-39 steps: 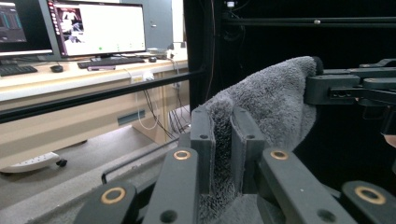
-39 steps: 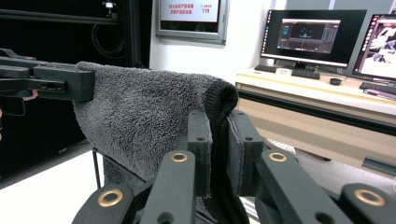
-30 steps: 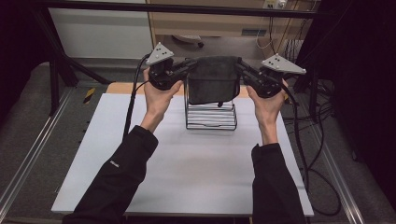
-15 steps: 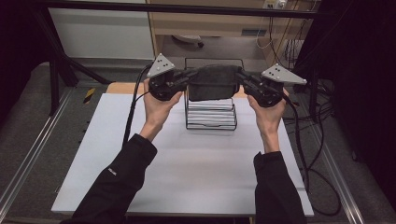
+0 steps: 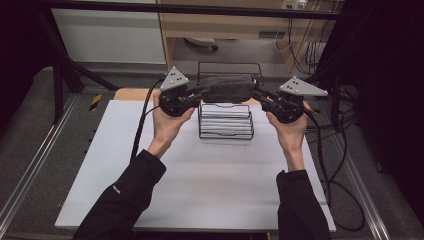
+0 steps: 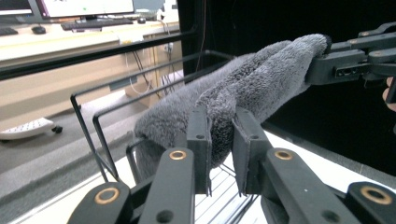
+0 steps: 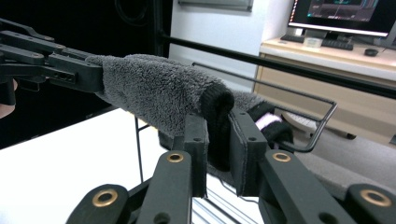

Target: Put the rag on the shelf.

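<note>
A grey fluffy towel (image 5: 227,89) is stretched between my two grippers above a black wire rack (image 5: 226,136). My left gripper (image 5: 202,92) pinches its left end and my right gripper (image 5: 257,94) its right end. In the left gripper view my left gripper (image 6: 220,116) has a fold of the towel (image 6: 243,93) between its pads. The right gripper view shows my right gripper (image 7: 217,119) clamped on the towel's (image 7: 159,91) dark hem. Both pairs of jaws have just been opening slightly, with the towel still pinched. The towel's lower part droops toward the rack's top bars (image 6: 86,126).
The rack stands at the far middle of a white table (image 5: 200,190). Cables (image 5: 325,165) trail off the table's right side. A desk and monitors stand beyond the table. Dark frame posts (image 5: 60,85) flank the far left.
Both hands have carried the towel away from the person and a little lower over the rack. Less of the towel now hangs in front of the rack.
</note>
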Demonstrator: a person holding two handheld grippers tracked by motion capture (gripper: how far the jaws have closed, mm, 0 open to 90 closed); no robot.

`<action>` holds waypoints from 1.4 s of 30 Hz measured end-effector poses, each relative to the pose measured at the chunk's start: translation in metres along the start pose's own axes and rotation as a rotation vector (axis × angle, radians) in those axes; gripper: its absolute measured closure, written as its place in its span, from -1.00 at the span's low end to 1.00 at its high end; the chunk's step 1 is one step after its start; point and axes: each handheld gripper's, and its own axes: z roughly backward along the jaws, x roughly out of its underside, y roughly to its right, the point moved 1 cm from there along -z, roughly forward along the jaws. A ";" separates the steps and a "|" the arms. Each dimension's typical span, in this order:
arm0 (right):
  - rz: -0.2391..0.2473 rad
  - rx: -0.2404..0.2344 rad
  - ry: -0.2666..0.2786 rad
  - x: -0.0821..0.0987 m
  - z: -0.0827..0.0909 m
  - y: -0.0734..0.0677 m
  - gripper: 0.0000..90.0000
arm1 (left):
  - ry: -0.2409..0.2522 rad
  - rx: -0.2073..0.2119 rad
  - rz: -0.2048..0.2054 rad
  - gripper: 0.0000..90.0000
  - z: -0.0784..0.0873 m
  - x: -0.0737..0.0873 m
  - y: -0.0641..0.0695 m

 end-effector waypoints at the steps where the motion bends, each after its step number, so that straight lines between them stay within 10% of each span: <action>1: -0.001 -0.006 -0.009 0.000 0.000 0.000 0.73 | -0.009 0.000 0.000 0.71 0.000 0.000 0.001; 22: 0.004 -0.039 -0.152 0.000 0.021 -0.009 0.44 | -0.144 -0.026 -0.039 0.49 0.002 0.008 0.011; 42: -0.073 0.007 -0.217 0.052 -0.007 0.001 -0.04 | -0.269 -0.050 0.031 -0.14 -0.015 0.052 -0.001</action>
